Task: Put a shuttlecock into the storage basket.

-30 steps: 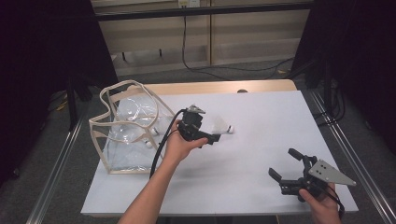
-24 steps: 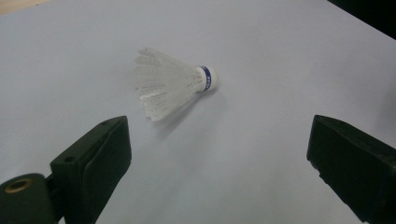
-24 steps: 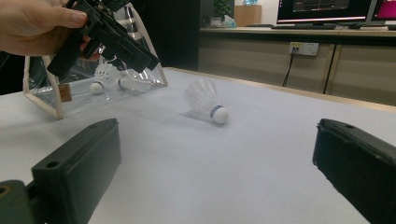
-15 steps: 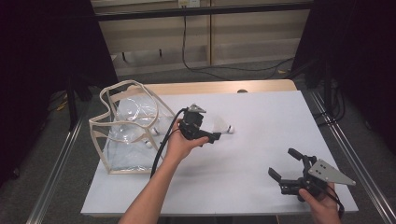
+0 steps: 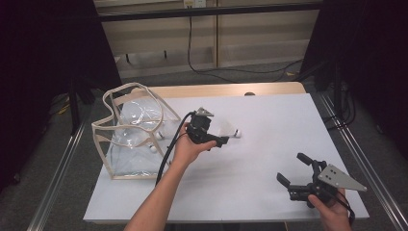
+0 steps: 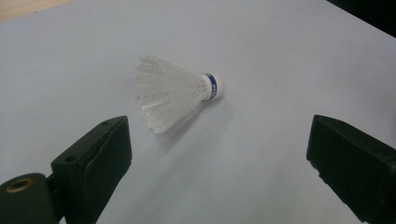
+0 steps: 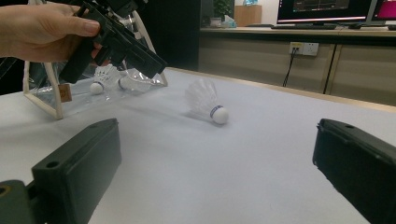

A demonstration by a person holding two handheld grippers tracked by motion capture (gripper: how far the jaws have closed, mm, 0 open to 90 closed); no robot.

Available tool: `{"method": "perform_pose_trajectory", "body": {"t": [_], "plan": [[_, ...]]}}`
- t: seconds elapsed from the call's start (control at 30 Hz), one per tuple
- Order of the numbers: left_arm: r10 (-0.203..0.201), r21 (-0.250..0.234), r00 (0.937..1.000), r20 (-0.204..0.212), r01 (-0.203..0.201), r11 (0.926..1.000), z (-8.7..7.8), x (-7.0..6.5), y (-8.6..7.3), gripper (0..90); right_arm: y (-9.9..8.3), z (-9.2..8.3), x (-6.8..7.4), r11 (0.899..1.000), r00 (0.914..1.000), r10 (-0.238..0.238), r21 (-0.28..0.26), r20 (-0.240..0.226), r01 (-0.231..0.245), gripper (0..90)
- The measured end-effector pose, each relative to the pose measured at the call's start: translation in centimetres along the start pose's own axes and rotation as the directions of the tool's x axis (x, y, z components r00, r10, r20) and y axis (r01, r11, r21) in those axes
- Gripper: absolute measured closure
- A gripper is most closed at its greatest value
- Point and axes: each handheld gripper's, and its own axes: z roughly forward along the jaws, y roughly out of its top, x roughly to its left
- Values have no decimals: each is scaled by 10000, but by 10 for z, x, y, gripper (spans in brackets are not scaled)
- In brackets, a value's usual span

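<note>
Shuttlecock (image 6: 180,93) just beyond left tongs (image 6: 219,158)

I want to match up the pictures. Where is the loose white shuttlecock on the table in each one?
High view: the shuttlecock lies mid-table, just right of the left gripper.
Left gripper view: upper middle, lying ahead of the open fingers, cork end to the right.
Right gripper view: centre, far beyond the open fingers, cork end toward the camera.
Shared landmark: the blue band around its white cork, seen in both gripper views.
</note>
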Motion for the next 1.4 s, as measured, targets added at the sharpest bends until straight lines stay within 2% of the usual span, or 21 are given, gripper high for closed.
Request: {"method": "perform_pose_trajectory", "body": {"t": [0.87,1.4], "plan": [[-49,-134,9997,-234,46,9999,10,5,0,76,0,0,-1,10000,10000,2,-6,-8,-2,7],[59,-149,9997,-254,-63,9999,24,5,-2,84,0,-1,-1,10000,10000,-28,-6,17,28,7]]}}
